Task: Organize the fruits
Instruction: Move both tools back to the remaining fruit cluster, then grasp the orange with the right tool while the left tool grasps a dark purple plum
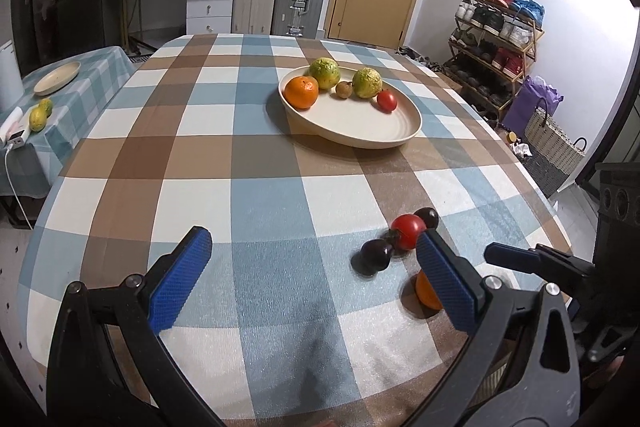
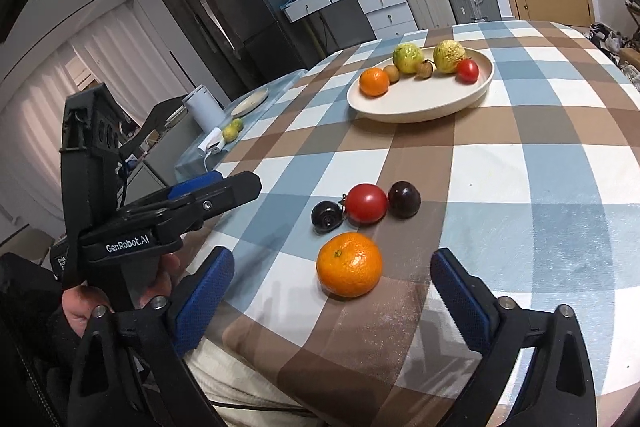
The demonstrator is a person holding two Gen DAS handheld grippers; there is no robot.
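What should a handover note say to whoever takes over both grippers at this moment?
Left gripper: open, empty, above the cloth.
Right gripper: open, empty, the loose orange just ahead of its fingers, untouched.
Plate: an orange, two green-yellow fruits, a tomato and small brown fruits already on it.
Still on the tablecloth: loose orange, red tomato, two dark plums.
Left to do: move those four onto the plate, probably the orange first.
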